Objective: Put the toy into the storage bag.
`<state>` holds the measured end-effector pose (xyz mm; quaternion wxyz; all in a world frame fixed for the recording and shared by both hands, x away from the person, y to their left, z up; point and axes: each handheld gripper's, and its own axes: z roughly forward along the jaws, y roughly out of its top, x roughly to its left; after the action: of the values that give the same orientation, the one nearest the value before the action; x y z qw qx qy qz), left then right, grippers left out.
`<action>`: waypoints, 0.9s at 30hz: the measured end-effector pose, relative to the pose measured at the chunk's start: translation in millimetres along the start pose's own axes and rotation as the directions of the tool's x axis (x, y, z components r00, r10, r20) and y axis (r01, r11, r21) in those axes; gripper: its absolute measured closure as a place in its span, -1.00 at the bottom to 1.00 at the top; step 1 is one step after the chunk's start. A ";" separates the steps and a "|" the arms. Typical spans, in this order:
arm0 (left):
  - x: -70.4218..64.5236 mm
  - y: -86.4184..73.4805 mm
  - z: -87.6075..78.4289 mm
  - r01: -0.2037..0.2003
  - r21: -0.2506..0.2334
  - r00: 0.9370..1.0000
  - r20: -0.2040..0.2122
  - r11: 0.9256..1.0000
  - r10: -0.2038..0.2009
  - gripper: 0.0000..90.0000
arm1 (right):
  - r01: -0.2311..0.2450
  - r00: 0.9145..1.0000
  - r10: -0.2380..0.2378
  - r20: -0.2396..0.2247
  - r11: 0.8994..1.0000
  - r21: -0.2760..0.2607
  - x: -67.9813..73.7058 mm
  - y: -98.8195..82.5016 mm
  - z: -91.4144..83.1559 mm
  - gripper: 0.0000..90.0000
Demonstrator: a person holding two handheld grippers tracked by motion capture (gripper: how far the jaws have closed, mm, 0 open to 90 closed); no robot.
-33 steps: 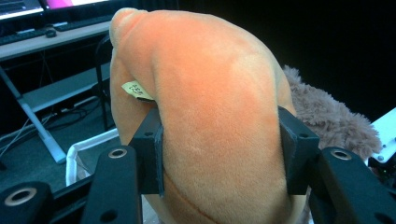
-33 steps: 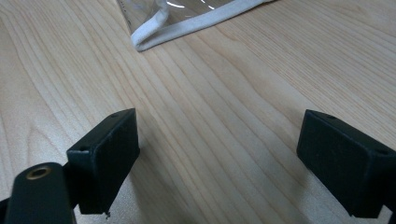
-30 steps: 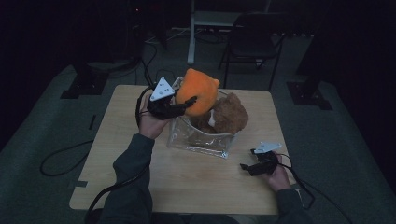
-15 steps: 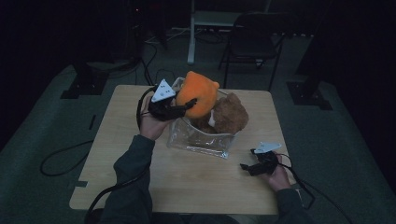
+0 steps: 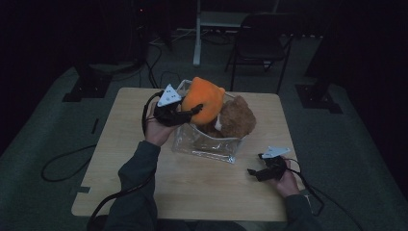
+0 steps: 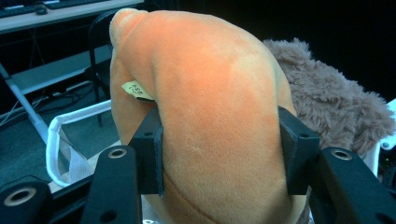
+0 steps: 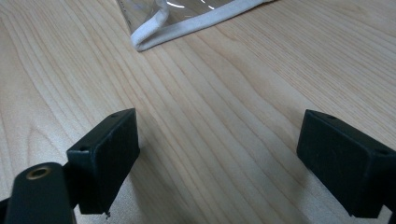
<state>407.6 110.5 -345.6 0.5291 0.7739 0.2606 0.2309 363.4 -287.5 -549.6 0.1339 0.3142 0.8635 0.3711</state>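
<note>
- The left gripper [image 5: 191,113] was clamped on the orange plush toy [image 5: 204,99], one jaw pressing each side (a small paper tag [image 6: 136,89] showed near one jaw).
- The toy was above the far left part of the clear bag [image 5: 204,146], touching the brown plush toy [image 5: 236,118].
- The right gripper [image 5: 253,172] rested on the wooden table [image 5: 125,139] at the near right, jaws wide apart, holding nothing.

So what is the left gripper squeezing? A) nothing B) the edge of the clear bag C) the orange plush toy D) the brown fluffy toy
C: the left gripper has its two black jaws pressed into the sides of the orange plush toy, held above the clear bag.
</note>
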 end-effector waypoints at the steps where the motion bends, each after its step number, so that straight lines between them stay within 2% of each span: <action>1: 0.0 0.0 0.0 0.000 0.000 1.000 0.000 1.000 0.000 0.03 | 0.000 1.000 0.000 0.000 1.000 0.000 0.0 0.0 0.0 -0.73; 27: 3.3 -9.9 6.7 0.020 0.030 1.000 -0.010 0.999 -0.020 0.01 | -0.001 1.000 0.001 0.004 1.000 -0.001 -0.3 0.0 0.1 -0.73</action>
<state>412.8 111.1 -356.9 0.5182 0.7781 0.2743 0.2252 363.6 -287.6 -549.7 0.1357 0.3151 0.8629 0.3711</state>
